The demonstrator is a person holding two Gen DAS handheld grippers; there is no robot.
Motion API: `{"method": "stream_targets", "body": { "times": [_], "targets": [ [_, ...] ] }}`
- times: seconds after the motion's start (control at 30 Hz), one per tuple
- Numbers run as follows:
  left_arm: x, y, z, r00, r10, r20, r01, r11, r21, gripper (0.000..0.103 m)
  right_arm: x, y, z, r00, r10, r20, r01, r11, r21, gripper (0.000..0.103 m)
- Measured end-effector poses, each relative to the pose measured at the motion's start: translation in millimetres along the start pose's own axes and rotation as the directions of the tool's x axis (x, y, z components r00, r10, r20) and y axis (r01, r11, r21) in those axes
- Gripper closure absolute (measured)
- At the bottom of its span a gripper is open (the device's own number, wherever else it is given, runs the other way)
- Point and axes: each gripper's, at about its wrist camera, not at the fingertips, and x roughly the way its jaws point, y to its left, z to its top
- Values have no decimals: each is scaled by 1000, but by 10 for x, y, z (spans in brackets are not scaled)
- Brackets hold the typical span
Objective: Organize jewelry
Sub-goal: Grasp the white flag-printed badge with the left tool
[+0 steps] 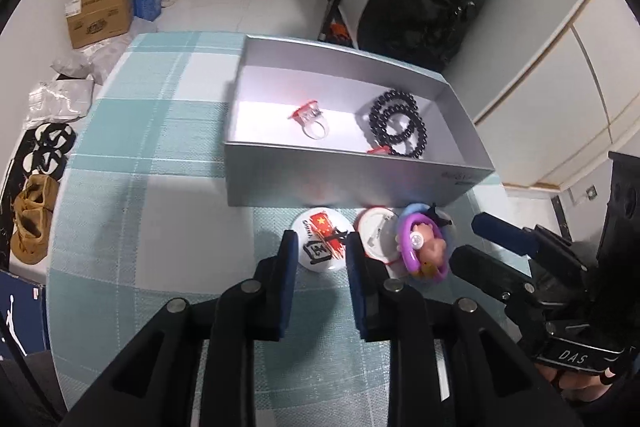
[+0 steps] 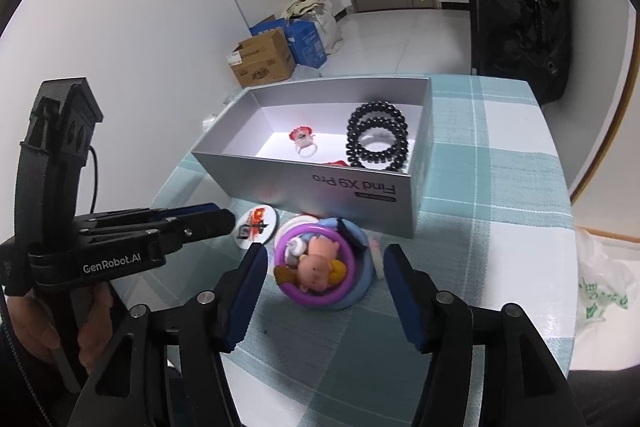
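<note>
1. Straddling the badge [image 1: 320,243] on the table [image 1: 160,207], the left gripper [image 1: 321,237] has its jaws drawn narrow, one finger at each edge; I cannot tell whether the pads actually pinch it.
2. The right gripper [image 2: 326,249] stands wide open over the toy [image 2: 320,267] (a small pink figure in a purple ring on a blue base). The toy sits between the fingers, and neither pad touches it.
3. In the left view the right gripper [image 1: 467,238] comes in from the right, its tips just beside the toy [image 1: 424,247].
4. A second badge [image 1: 376,231] lies face down between the first badge and the toy, partly under the toy's edge.
5. The box [image 1: 360,179] stands open on the table just behind the badges and the toy.
6. Inside the box lie a ring [image 1: 310,121] with a red top, near the middle, and a coil of black beads [image 1: 396,123] toward the right end.
7. A small red piece [image 1: 378,149] lies against the box's near wall, touching the beads; what it is cannot be made out.
8. From the right view the left gripper [image 2: 230,221] reaches in level from the left, tips at the badge [image 2: 256,223].
</note>
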Motion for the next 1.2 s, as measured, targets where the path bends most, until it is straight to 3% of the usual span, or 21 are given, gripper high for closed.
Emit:
{"method": "stream_targets", "body": {
  "times": [0.03, 0.17, 0.23, 0.37, 0.53, 0.63, 0.7, 0.83, 1.2],
  "targets": [
    [38, -19, -9, 1000, 11, -16, -11, 1000, 11, 71, 3, 6, -2, 1000, -8, 0, 8, 1000, -5, 41],
    [197, -152, -35, 995, 79, -64, -74, 994, 80, 59, 20, -34, -1, 1000, -7, -9, 8, 1000, 13, 41],
    [224, -226, -21, 994, 100, -48, -94, 989, 115, 49, 17, -57, 5, 1000, -7, -8, 7, 1000, 23, 41],
    [320, -274, 29, 990, 138, -24, -133, 980, 151, 45, -3, -96, 17, 1000, -5, -3, 5, 999, 37, 41],
    [318, -225, 34, 992, 123, -15, -118, 977, 176, 47, -22, -131, 26, 1000, 1, -2, -1, 999, 48, 41],
    [251, -120, 20, 991, 131, -4, -129, 977, 171, 66, -22, -152, 40, 1000, 6, -2, -6, 998, 61, 41],
    [250, -87, 32, 995, 101, -9, -98, 982, 160, 66, -23, -152, 48, 1000, 9, 0, -9, 998, 64, 41],
    [257, -174, -15, 991, 133, 6, -131, 970, 206, 66, -24, -112, 51, 1000, 12, 3, -12, 999, 50, 41],
    [150, 10, 2, 998, 61, -17, -59, 995, 82, 66, -44, -82, 65, 1000, 8, 19, -9, 999, 46, 41]
  ]
}}
